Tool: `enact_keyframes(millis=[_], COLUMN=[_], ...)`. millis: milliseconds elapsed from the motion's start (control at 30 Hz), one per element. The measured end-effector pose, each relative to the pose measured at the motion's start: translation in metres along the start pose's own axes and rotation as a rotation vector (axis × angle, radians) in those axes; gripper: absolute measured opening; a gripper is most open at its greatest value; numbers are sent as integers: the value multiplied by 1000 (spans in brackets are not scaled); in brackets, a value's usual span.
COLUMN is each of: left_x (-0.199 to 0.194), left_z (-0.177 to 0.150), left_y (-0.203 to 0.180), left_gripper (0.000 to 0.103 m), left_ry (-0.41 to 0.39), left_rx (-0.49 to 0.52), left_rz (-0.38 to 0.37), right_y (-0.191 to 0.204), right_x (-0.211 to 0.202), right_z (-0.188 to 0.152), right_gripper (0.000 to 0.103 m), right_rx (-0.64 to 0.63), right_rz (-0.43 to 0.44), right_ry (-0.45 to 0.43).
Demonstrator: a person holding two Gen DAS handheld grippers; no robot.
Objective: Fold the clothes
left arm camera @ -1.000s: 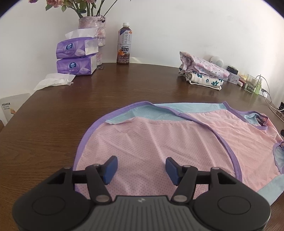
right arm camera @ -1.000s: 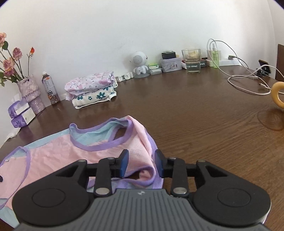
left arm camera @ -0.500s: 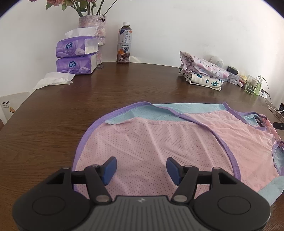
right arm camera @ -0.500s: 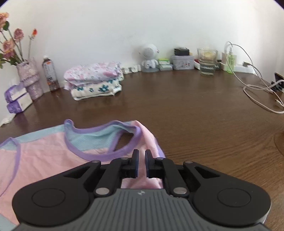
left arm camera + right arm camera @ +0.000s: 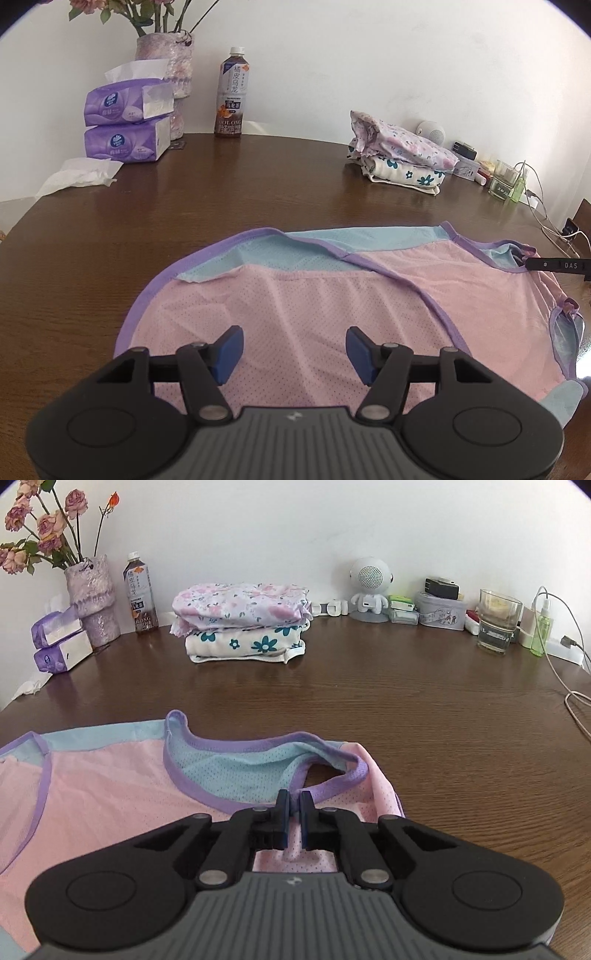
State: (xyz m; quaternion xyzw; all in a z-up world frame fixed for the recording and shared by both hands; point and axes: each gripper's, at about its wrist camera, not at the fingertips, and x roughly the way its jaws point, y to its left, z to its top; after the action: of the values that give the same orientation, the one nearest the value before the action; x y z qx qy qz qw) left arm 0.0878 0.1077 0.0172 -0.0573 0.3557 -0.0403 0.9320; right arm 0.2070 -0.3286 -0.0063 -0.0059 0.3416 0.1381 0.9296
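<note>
Your pink mesh top (image 5: 314,325) lies spread flat near the front edge of the brown table (image 5: 258,192), purple binding round the openings, light blue panel along its far side.

Left gripper (image 5: 293,350): jaws stand apart, nothing between the blue pads, hovering over the pink fabric w/o pinching it.

Right gripper (image 5: 293,814): jaws closed down to a thin gap, and a fold of the pink cloth sits pinched between them, just below the purple neck binding (image 5: 221,801). You've got the garment by its right end, near the table's front-right part. That gripper's black tip shows at the right edge of the left wrist view, at the garment's far right corner.

Along the back edge: folded floral clothes (image 5: 243,624) stacked in two, tea bottle (image 5: 232,94), vase w/ roses (image 5: 92,602), two purple tissue packs (image 5: 127,125), a loose tissue (image 5: 81,177) toward the back-left. Back-right: white robot-shaped speaker (image 5: 371,587), glass (image 5: 496,622), green spray bottle (image 5: 541,626), cables (image 5: 569,686).
</note>
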Motion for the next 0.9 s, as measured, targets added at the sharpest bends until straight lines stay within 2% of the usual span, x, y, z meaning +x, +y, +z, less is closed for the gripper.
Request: enact_keyframes(millis=[67,167,233,267,367,467,533,667,800,900], left_x=[0,-1,-1,-1,-1,-1,-1,-2,-7,-20], left_z=[-1,-2,-2,-3,-3,-4,-5,-7,-9,-11], left_y=[2,3,3,4,3,2,2,3,8,10], left_gripper=[60,61,61,62,64,64,65,65,64,64], left_ry=[-3,-5,-7,-8,-12,-19,-24,-34,-44,-76], left_rx=[-2,-1,1,2,9,12,14,18,-20,-55], left_rz=[0,-3,-5,-5,-6,-5,-5,4,22,10], right_y=[-2,-8,-12,-14,-15,-11,-8,-16,-23,-16], right_x=[3,8,1,-5,-26,-42,-46,-42,-49,-67], right_z=[2,0,-3,-4,-10,-21,-30,-46,-53,-58], right_gripper=[5,12,32,33,33,32,24,17,17,19], right_rx=[4,28,58,69,83,62,55,80,110,128], right_rz=[-2,-16,-33,-34,-25,-13,-15,-53,-97,-61], right_ry=[4,25,11,-7,-52,-54,-40,-10,-24,-65])
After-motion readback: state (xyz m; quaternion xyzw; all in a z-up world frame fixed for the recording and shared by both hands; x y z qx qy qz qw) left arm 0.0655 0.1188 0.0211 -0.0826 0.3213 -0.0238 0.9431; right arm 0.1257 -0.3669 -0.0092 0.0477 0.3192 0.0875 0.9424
